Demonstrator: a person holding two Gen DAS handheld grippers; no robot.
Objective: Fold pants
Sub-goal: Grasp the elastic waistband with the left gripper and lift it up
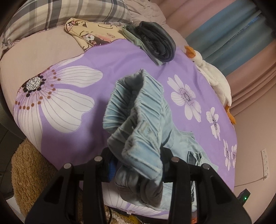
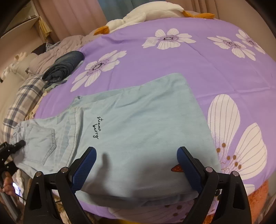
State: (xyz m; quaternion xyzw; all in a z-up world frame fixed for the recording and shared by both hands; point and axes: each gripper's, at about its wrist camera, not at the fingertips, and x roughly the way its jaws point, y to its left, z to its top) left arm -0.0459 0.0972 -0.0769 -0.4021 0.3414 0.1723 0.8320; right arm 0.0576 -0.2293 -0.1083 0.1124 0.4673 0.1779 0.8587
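Note:
Light blue pants lie on the purple flowered bedspread, legs folded together, with black script and a strawberry print. My left gripper is shut on the elastic waistband, which is bunched and lifted above the bed; it shows at the left edge of the right wrist view. My right gripper is open above the near part of the pants leg, its blue pads apart and holding nothing.
Folded dark pants on a greenish garment lie at the far side of the spread, also in the right wrist view. A white goose plush, a plaid pillow and a cartoon cloth border the bed.

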